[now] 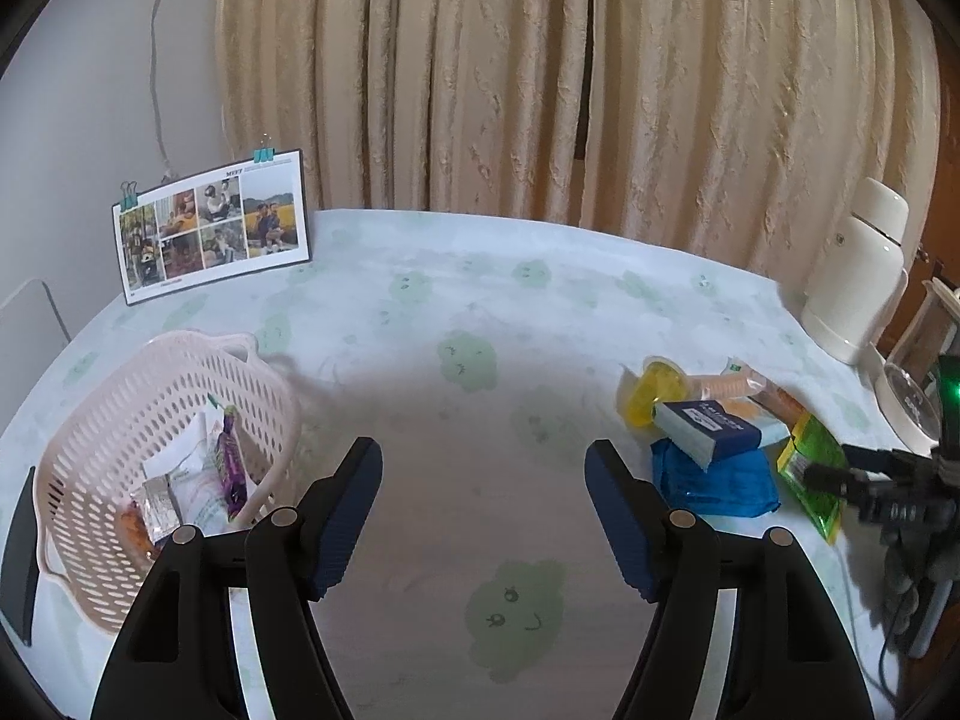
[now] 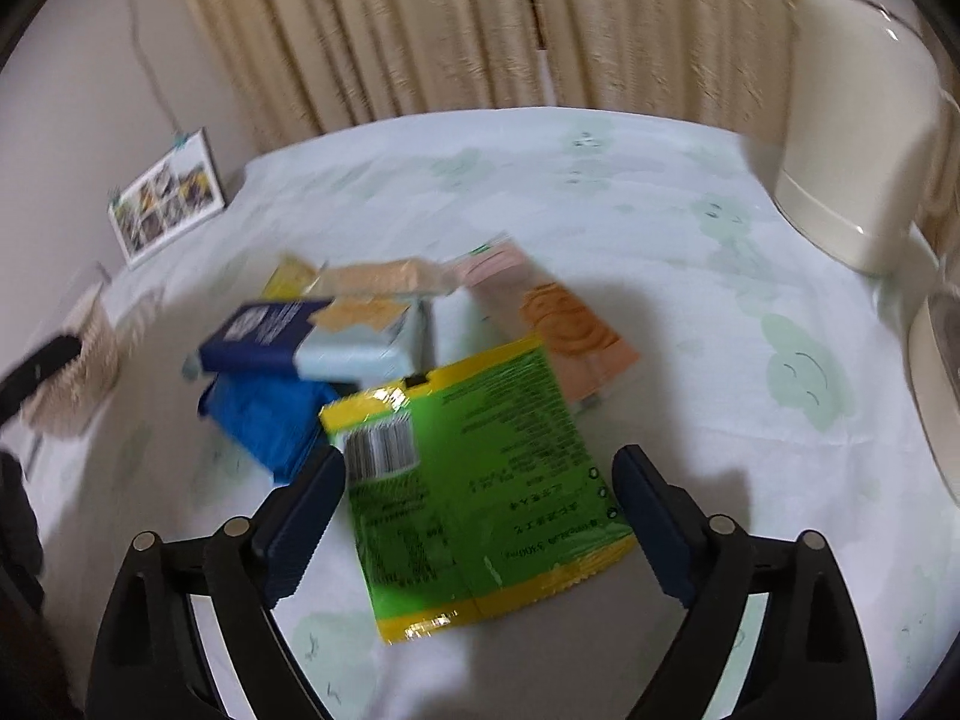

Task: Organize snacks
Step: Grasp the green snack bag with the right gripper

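We read it part done | basket (image 1: 162, 420) at 9 o'clock holds a few packets | pile (image 1: 714, 420) at 3 waits | left gripper (image 1: 483, 516) spread, empty | right gripper (image 2: 480, 516) spread over green pouch (image 2: 474, 492), not gripping.

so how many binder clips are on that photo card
2. Both are teal and sit on the top edge of the photo card: one clip at its left corner, the other clip further right. None seem hidden.
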The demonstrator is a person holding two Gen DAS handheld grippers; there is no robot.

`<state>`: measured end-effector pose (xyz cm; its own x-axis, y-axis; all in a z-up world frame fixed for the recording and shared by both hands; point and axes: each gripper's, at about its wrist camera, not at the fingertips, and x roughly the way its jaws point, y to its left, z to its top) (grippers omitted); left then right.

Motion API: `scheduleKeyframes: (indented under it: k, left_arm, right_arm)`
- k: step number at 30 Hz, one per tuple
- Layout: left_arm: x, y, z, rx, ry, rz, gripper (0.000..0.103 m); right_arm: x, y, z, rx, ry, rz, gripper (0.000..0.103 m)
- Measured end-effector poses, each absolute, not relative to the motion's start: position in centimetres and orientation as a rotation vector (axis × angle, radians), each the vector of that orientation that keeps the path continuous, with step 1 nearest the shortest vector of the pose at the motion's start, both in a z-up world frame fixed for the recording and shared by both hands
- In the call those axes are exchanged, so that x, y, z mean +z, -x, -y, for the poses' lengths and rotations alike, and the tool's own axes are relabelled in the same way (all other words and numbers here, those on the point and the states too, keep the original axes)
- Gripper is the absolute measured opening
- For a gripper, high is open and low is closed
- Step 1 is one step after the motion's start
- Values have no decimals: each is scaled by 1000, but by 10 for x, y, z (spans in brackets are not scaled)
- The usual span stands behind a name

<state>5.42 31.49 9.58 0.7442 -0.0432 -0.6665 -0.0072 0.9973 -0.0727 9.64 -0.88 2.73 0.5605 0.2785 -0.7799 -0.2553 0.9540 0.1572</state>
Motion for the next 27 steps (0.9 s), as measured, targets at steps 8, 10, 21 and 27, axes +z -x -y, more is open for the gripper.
scheduleKeyframes:
  k: [8, 10, 21, 27]
  left_arm:
    - [91, -62, -308, -33, 52, -747, 71]
    - [89, -66, -305, -39, 45, -754, 71]
    - [70, -109, -285, -120, 25, -815, 71]
    - [62, -146, -274, -168, 16, -828, 71]
  right_arm:
    - [19, -91, -12, 273, 135, -942, 94]
    - [17, -92, -14, 244, 154, -949, 93]
    - [19, -88, -13, 230, 136, -933, 82]
    - [20, -84, -15, 241, 130, -930, 82]
